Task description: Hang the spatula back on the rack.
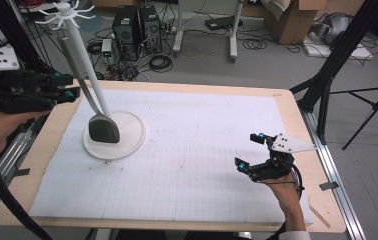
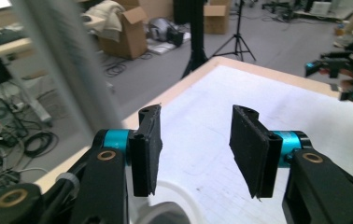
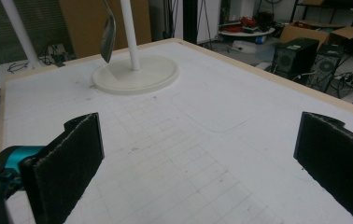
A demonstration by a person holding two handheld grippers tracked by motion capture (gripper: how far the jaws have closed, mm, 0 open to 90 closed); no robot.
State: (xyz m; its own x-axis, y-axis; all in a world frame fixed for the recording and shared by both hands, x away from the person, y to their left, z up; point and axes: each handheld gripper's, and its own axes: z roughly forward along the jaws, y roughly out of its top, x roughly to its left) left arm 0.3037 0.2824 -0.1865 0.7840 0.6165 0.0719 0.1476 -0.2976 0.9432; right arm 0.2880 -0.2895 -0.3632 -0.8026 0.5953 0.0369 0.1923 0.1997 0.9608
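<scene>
Clearly the spatula (image 1: 102, 127) is the thing to watch: it hangs from the white rack (image 1: 84, 55), its dark blade low over the rack's round base (image 1: 127, 137) at the left of the bench (image 1: 287, 107). Its long handle runs steeply up toward the hooks at the rack's top. The left gripper (image 1: 69, 87) is held up off the bench just left of the pole, jaws parted to a middling gap with nothing between them; the pole passes blurred beside them in the left gripper view. The right gripper (image 1: 249, 150) sits well apart at the bench's right, jaws spread wide and bare. By my reading, the left hand is much nearer, and the handle lies just to its right.
</scene>
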